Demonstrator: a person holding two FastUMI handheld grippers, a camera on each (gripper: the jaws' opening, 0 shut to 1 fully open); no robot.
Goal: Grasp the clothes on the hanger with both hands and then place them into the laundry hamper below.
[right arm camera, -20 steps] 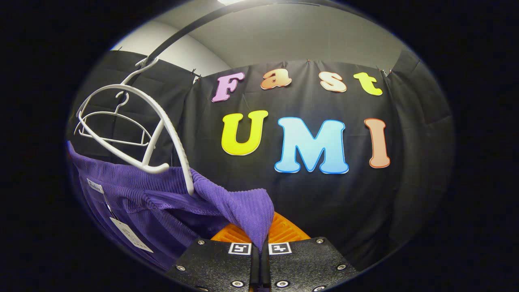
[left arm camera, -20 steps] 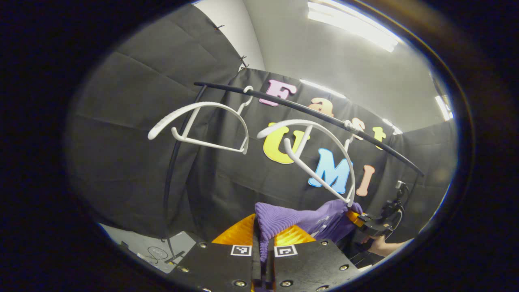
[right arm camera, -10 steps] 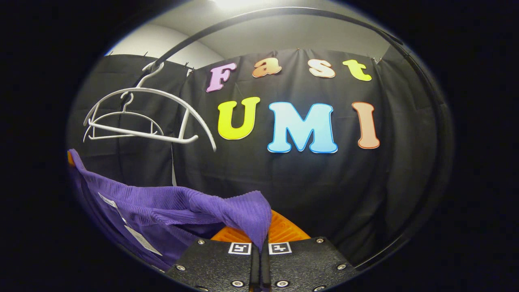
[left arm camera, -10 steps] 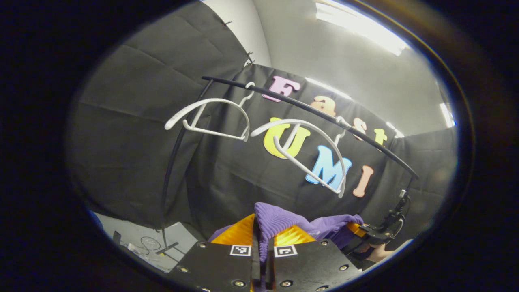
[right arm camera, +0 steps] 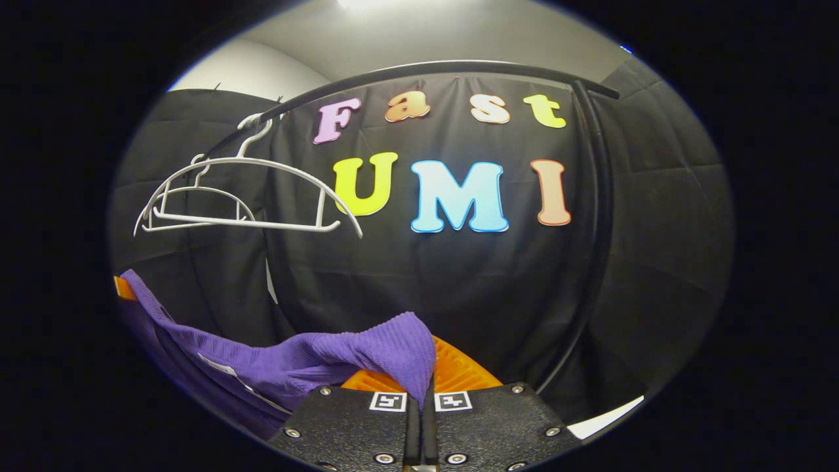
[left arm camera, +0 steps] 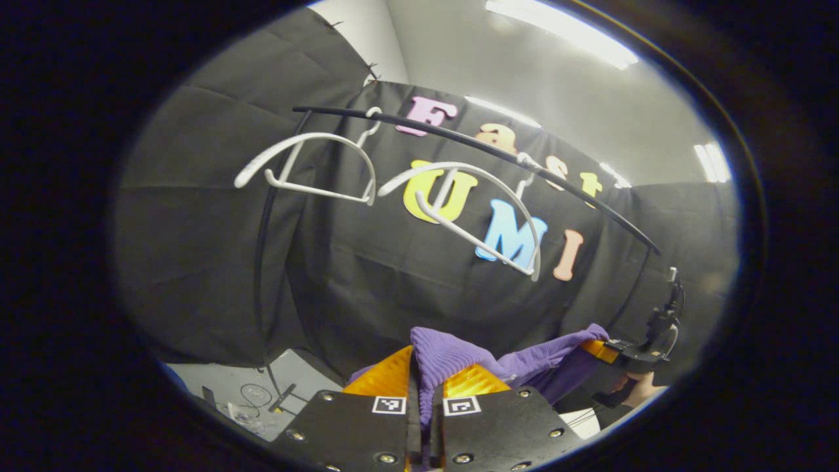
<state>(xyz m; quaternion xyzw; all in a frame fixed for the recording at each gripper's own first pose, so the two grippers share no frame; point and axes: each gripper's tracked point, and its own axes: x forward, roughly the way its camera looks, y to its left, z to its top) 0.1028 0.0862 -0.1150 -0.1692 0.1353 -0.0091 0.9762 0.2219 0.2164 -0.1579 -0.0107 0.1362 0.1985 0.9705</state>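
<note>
Between my two grippers, the purple shirt (left arm camera: 459, 357) is hanging stretched, off the hangers and below them. My left gripper (left arm camera: 423, 393) is pinching one bunched edge of it, fingers pressed together on the ribbed cloth. My right gripper (right arm camera: 423, 393) is pinching the other edge (right arm camera: 393, 347) the same way, fingers squeezed tight on it. From the left gripper view, I am seeing the shirt running off to the right gripper (left arm camera: 623, 354), with a hand (left arm camera: 639, 387) gripping its handle. From the right gripper view, the shirt is sagging down to the left, with a white tag (right arm camera: 219, 367) on it. Above, two white hangers (left arm camera: 308, 167) (left arm camera: 468, 210) are hanging bare on the black rail (left arm camera: 472, 147), near each other. Behind them the black cloth wall (right arm camera: 459, 288) is closing off the booth. Cables are lying on the grey floor (left arm camera: 288, 373) by the rail's foot.
</note>
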